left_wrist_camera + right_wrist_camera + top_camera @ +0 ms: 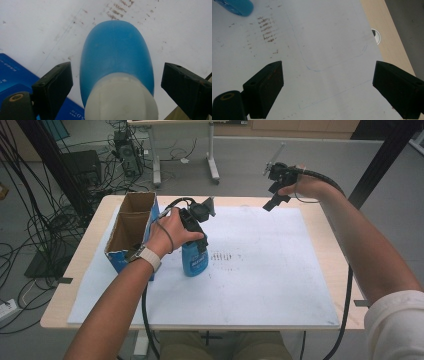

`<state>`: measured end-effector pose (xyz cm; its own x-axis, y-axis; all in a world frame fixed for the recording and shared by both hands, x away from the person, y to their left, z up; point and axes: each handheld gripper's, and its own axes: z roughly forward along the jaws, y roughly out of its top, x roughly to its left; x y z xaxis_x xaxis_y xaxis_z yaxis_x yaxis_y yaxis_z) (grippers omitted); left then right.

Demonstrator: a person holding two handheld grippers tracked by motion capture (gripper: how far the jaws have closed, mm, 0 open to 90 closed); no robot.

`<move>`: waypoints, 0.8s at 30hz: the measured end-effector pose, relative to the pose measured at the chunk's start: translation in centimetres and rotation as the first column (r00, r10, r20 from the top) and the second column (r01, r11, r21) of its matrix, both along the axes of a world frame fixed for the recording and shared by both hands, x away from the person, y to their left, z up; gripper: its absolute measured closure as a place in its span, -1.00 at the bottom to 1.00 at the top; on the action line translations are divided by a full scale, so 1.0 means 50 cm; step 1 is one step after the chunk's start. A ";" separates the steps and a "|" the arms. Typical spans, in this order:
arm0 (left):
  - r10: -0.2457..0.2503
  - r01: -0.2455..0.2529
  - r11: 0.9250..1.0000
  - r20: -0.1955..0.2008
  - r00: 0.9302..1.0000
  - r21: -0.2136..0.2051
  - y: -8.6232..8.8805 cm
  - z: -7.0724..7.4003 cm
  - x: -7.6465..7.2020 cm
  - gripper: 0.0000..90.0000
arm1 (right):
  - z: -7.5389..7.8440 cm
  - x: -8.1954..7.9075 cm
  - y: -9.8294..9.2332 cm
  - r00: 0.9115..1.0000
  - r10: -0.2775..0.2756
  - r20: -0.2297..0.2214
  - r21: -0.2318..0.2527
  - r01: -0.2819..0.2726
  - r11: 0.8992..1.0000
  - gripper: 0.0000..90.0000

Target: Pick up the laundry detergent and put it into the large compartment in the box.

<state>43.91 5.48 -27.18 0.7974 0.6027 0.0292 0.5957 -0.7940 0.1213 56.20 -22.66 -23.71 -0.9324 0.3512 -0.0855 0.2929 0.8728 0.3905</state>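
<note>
A blue bottle (pixel 195 261) with a white top stands upright on the white sheet (pixel 260 275), right beside a cardboard box. My left gripper (pixel 196 242) reaches down over it. In the left gripper view the bottle (pixel 116 55) sits between the two black jaws of the left gripper (pixel 116 82), with a gap on each side, so the gripper is open. My right gripper (pixel 274 200) hangs in the air over the table's far right part. Its jaws stand wide open in the right gripper view (pixel 327 85), with nothing between them. A bit of the bottle (pixel 237 6) shows at that view's top left.
An open cardboard box (pixel 131 227) with blue sides (pixel 15 72) stands at the table's left. Brown smudges (pixel 225 256) mark the sheet near the bottle. The wooden table edge has a cable hole (pixel 376 36). Cables and desk legs lie on the floor beyond.
</note>
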 end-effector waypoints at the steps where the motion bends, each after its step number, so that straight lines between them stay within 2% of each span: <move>1: 0.002 -0.002 1.000 -0.003 1.000 -0.002 0.000 0.000 -0.001 -0.76 | 0.000 0.000 0.000 1.000 0.002 0.001 0.000 -0.002 1.000 -0.79; 24: 0.001 -0.001 1.000 0.005 1.000 -0.004 0.000 0.003 -0.002 -0.77 | 0.000 -0.002 0.002 1.000 -0.001 0.001 0.002 0.001 1.000 -0.79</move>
<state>43.82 5.48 -27.05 0.7969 0.6033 0.0307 0.5955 -0.7931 0.1279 56.12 -22.56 -23.71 -0.9319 0.3524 -0.0858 0.2934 0.8716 0.3927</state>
